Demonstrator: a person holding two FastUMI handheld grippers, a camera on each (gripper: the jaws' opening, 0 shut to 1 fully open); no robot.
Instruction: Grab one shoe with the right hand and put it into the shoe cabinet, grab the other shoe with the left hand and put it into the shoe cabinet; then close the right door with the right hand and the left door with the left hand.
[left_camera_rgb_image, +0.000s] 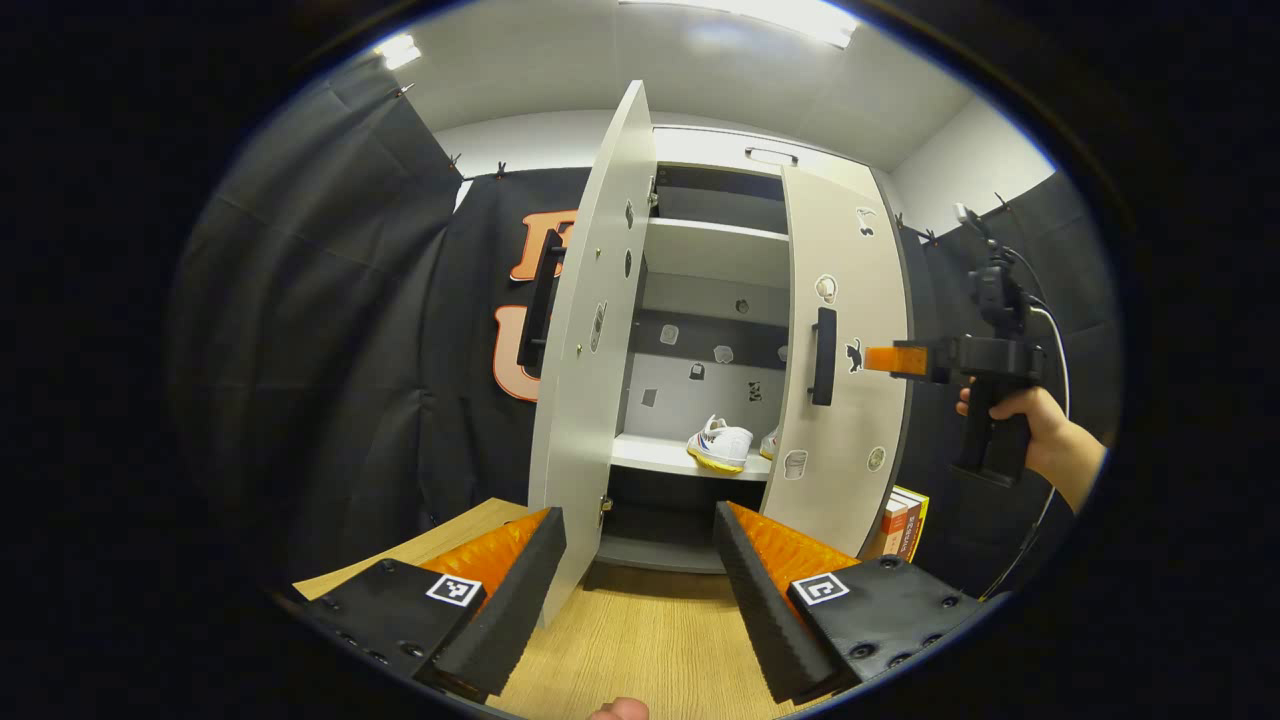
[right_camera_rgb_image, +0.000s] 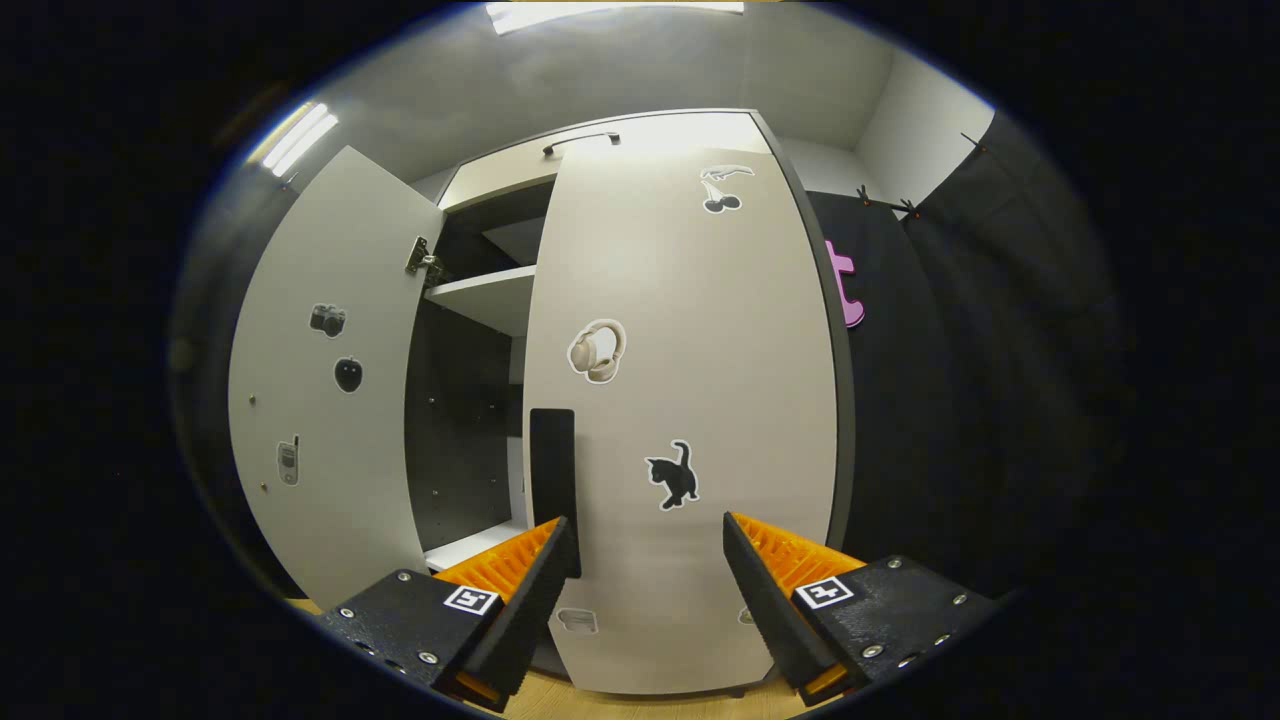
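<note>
The cabinet (left_camera_rgb_image: 715, 250) stands straight ahead of the left tool (left_camera_rgb_image: 640, 590), rising tall over the wooden floor (left_camera_rgb_image: 640, 640) and past the tool's reach in height. Its left door (left_camera_rgb_image: 590, 360) is swung wide, edge-on just beyond the left tool's left finger, with a dark handle (left_camera_rgb_image: 540, 300) on its outer face. The right door (left_camera_rgb_image: 845, 360) is partly shut, ahead and to the right of the left tool's right finger; in the right gripper view the same door (right_camera_rgb_image: 690, 400) stands directly ahead of the right tool (right_camera_rgb_image: 650, 590), close in front of its tips, though I cannot tell whether they touch it. That door's handle (right_camera_rgb_image: 553, 480) is a dark bar just above the right tool's left finger.

Seen from the left gripper view, the right tool (left_camera_rgb_image: 885, 360) is held by a hand (left_camera_rgb_image: 1020, 420) off to the right, with its tip at the right door's face, beside a cat sticker (left_camera_rgb_image: 853, 355).

Both tools have their fingers spread apart, gripping nothing.

On the middle shelf (left_camera_rgb_image: 660, 455), ahead of and above the left tool, sits a white shoe (left_camera_rgb_image: 722, 443); a second shoe (left_camera_rgb_image: 770, 443) is beside it, mostly hidden by the right door.

Some books (left_camera_rgb_image: 903, 525) stand on the floor past the right door's lower corner.
</note>
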